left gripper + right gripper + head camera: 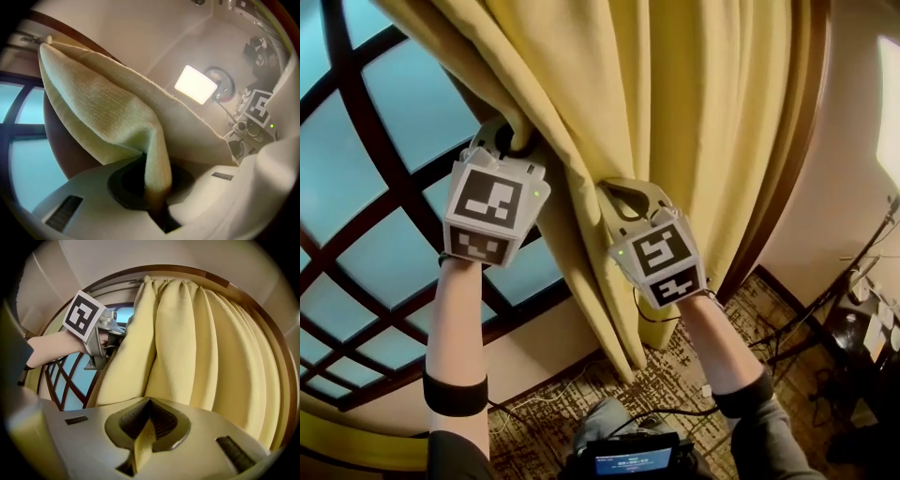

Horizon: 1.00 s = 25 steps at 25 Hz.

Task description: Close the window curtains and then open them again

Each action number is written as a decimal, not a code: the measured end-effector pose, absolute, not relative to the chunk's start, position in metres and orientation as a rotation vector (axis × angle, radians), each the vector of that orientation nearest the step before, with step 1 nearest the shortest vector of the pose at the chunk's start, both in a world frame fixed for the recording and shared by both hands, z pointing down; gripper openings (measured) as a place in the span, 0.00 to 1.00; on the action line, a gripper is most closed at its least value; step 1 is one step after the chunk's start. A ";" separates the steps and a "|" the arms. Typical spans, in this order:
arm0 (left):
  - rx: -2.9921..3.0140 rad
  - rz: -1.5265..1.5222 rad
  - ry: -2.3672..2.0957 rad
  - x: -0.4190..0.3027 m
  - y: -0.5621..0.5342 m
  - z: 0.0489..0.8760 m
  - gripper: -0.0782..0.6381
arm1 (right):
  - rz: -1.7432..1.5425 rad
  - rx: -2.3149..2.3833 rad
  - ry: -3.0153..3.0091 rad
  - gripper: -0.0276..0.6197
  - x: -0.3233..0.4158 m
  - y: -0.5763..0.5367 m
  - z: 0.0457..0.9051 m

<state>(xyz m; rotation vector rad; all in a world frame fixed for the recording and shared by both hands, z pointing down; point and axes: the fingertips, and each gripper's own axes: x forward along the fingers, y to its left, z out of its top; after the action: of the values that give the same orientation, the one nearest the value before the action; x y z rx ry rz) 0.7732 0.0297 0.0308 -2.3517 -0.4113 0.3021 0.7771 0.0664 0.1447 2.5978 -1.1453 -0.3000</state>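
Note:
The yellow curtain [675,122] hangs gathered to the right of the window [366,178], whose blue panes sit behind a dark wooden lattice. My left gripper [514,141] is shut on the curtain's leading edge; in the left gripper view a fold of the fabric [112,117] runs down into the closed jaws [157,187]. My right gripper [625,199] is shut on a fold a little lower and to the right. In the right gripper view a strip of the curtain [197,348] is pinched between the pads [146,430], and the left gripper's marker cube [85,316] shows at the upper left.
A dark wooden frame [792,159] borders the curtain on the right. Below lies patterned carpet [675,375] with cables. Stands and equipment [858,309] crowd the right side. A device with a screen [633,459] sits at the bottom. A bright light panel [196,84] glows across the room.

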 end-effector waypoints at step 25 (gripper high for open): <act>-2.247 0.345 -0.528 0.815 0.087 0.006 0.12 | -0.258 2.588 -1.052 0.07 0.837 0.096 0.135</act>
<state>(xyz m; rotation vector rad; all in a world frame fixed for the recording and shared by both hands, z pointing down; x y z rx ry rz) 0.8147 0.0871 0.0063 -2.2468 -0.5284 0.3450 0.8368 0.0955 0.1346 2.5876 -1.0519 -0.2578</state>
